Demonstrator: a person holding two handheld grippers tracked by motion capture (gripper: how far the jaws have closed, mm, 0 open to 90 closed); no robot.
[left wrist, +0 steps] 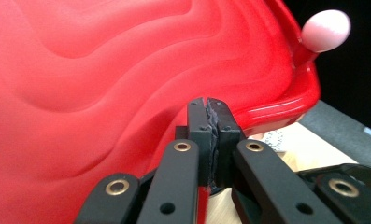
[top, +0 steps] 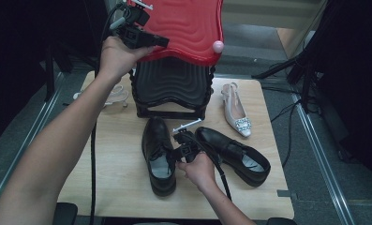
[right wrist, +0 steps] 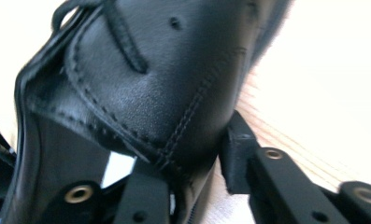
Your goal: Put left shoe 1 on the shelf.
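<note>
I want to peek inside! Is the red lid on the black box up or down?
Up. The left gripper pinches the red lid's edge, holding it tilted above the black box.

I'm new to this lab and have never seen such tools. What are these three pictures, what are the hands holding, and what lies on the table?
A person works at a wooden table with a hand-held two-jaw gripper in each hand. The high view looks down from above; the other two pictures come from cameras riding on the grippers, looking along their black jaws.

The left gripper is shut on the rim of a red lid, held raised over a black box; the left gripper view shows the jaws pinched on that rim. The right gripper has one jaw inside the left black shoe, the other outside its side wall.

Also there: a second black shoe, a pale heeled shoe with a sparkly buckle, and a pale sandal left of the box.
</note>
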